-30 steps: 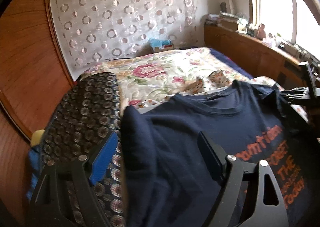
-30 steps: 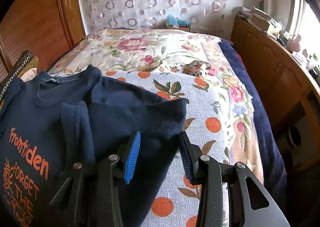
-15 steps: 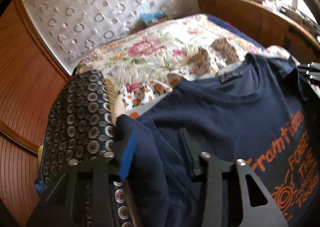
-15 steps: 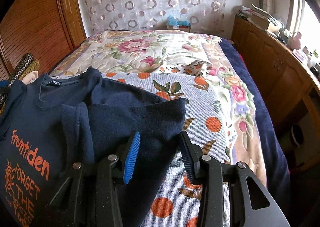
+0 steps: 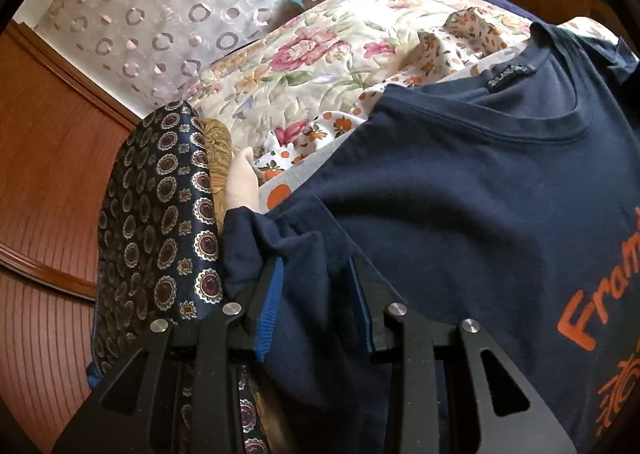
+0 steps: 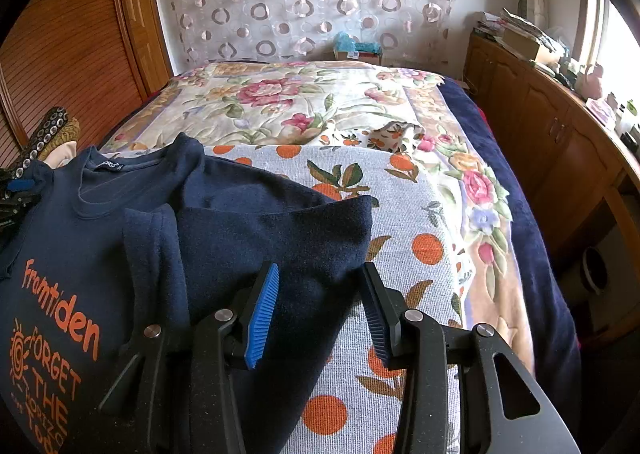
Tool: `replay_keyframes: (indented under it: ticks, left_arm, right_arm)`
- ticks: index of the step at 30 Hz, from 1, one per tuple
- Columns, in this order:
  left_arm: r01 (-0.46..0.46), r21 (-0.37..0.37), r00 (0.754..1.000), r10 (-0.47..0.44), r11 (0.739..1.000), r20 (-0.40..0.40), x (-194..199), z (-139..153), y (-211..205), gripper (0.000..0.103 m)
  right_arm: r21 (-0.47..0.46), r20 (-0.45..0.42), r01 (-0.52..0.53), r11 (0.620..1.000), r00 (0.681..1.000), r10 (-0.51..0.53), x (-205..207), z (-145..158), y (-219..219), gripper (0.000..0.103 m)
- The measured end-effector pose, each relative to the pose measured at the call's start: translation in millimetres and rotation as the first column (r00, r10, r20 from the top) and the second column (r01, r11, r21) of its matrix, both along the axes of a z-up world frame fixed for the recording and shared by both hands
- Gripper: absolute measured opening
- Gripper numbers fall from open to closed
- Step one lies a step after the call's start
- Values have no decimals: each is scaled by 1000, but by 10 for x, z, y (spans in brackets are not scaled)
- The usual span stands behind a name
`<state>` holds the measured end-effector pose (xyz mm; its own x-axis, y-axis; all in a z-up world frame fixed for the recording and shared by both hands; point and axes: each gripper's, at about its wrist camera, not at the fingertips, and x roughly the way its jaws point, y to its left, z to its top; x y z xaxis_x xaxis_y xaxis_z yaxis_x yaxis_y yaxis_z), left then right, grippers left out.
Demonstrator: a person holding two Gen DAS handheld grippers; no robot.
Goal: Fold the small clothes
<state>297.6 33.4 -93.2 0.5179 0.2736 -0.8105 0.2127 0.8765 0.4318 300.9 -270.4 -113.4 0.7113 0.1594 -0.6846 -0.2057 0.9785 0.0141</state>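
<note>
A navy T-shirt with orange lettering lies face up on an orange-print cloth on the bed. My left gripper points down at the shirt's left sleeve. Its jaws are closing, with bunched sleeve fabric between the blue pads, which do not clearly press on it. In the right wrist view, the shirt has its right side folded inward as a flap. My right gripper hovers open just above that flap's edge, and the left gripper shows at the far left.
A dark patterned cushion lies close to the left of the sleeve, against a wooden wardrobe. The floral bedspread stretches to a curtain-covered wall, with a tissue box at its foot. A wooden cabinet runs along the right.
My left gripper has dropped and tilted down onto the left sleeve, and its jaws have narrowed around the fabric. The right gripper and the folded flap have stayed put.
</note>
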Motion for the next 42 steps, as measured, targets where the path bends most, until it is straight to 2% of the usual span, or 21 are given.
replay_keyframes:
  ticks: [2,3,5,9,12,17,24,28,32,34,36,39,42]
  left_arm:
    - [3,14,1000,-3,1000,-2,9,1,1,24]
    - [5,29,1000,-4,1000,-2,7,-7,0,7]
    - [10,3,1000,-10,1000,15,-28,52,38,4]
    - [-6,-85,993,16,996,115,-149,370,170,3]
    - [1,-123,977,26,992,213,-325,678,234,3]
    - [33,-232,954,39,972,298,-553,980,345,3]
    - [76,-323,943,37,943,329,-793,1012,348,3]
    - [100,-379,932,47,920,360,-930,977,326,3]
    - [109,-424,932,56,899,359,-1045,874,294,3]
    - [110,-434,932,58,894,357,-1106,850,291,3]
    - [111,-441,930,63,891,361,-1190,845,295,3]
    - [113,-444,926,67,889,371,-1311,875,307,3]
    - [117,-446,918,74,887,390,-1496,916,329,3]
  right_arm:
    - [-1,1,0,1000,1000,0,0,-3,1,44]
    - [-2,1,0,1000,1000,0,3,-3,-1,44]
    - [-2,1,-1,1000,1000,1,11,-3,-9,44]
    - [-4,1,-1,1000,1000,1,8,-6,-7,44]
    - [-7,1,-2,1000,1000,2,15,-4,-12,44]
    - [-5,-1,3,1000,1000,-3,26,-5,-24,48]
    - [3,-13,5,1000,1000,-5,86,-5,-53,51]
    - [4,-32,-5,1000,999,5,202,14,-46,51]
    - [24,-30,4,1000,1000,-4,304,17,-104,51]
    - [35,-18,-9,999,1000,10,303,0,-104,41]
    - [30,-15,-37,999,999,37,274,-13,-65,18]
    - [11,-18,-55,998,998,55,208,-13,-33,7]
    - [34,46,-64,997,997,63,40,114,-61,5]
